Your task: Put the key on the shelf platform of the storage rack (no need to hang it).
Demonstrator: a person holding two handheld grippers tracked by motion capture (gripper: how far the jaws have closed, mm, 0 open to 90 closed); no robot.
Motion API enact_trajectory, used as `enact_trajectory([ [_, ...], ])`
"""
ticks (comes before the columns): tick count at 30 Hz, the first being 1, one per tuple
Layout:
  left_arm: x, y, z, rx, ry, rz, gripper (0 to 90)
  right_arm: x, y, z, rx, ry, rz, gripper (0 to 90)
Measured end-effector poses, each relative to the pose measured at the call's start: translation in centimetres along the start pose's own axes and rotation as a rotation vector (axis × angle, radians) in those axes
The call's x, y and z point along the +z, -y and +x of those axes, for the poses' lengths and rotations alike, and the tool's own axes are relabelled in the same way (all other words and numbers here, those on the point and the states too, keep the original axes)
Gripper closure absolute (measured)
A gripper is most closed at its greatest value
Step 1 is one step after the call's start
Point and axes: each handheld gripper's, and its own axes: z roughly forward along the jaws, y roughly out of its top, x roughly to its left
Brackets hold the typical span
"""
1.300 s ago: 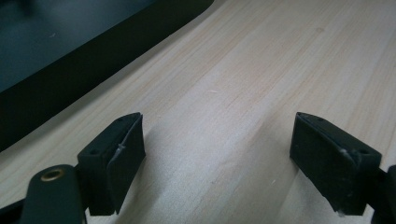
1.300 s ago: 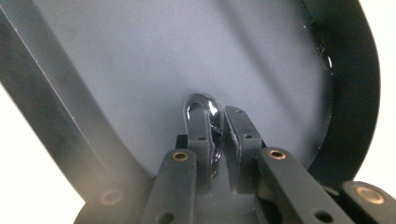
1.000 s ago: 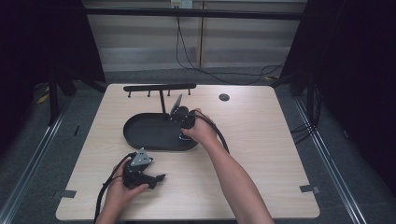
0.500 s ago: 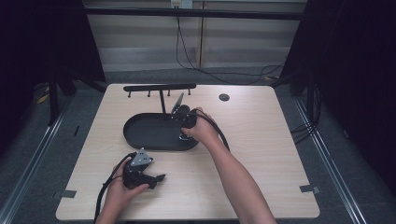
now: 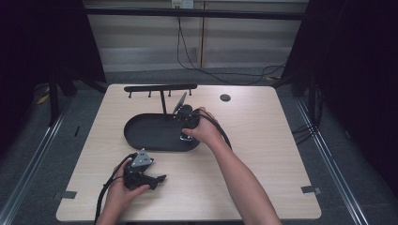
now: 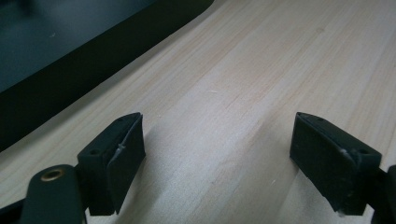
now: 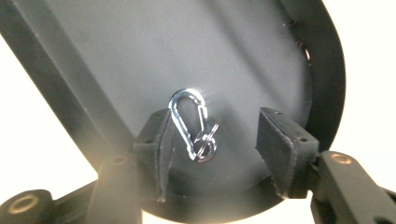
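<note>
While your right gripper [image 7: 212, 140], jaws just opening, leaves the carabiner [image 7: 192, 123] in the tray [image 7: 327, 70], your left gripper [image 6: 217, 163] at seven o'clock gapes empty.

A pale wooden desk [image 5: 263, 140] stands on a grey floor [image 5: 56, 136], with a light panelled wall [image 5: 141, 42] and trailing black cables [image 5: 187, 56] well beyond the right hand-held gripper [image 5: 187, 123], and dark curtains [image 5: 356, 70] flanking both sides.
</note>
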Motion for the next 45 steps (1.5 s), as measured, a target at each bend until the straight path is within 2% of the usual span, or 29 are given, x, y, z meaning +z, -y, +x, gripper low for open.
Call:
enact_trajectory([
  [9,0.0,0.0,0.0,0.0,0.001,0.001,17.7,-1.1,0.5,0.2,-0.009,-0.016,-0.004,39.1],
  [24,0.0,0.0,0.0,0.0,0.001,0.001,17.6,-3.5,2.0,-0.2,-0.011,-0.019,-0.01,37.1],
  [33,0.0,0.0,0.0,0.0,0.001,0.001,17.6,-4.5,3.2,-0.4,-0.01,-0.016,-0.014,36.2],
  [36,-0.1,0.0,0.1,0.012,-0.001,0.01,17.6,-4.8,3.7,-0.5,-0.012,-0.013,-0.022,35.8],
  [45,-0.1,0.0,0.0,0.006,0.004,0.009,17.6,-5.6,5.3,-0.5,-0.006,-0.014,-0.037,34.9],
])
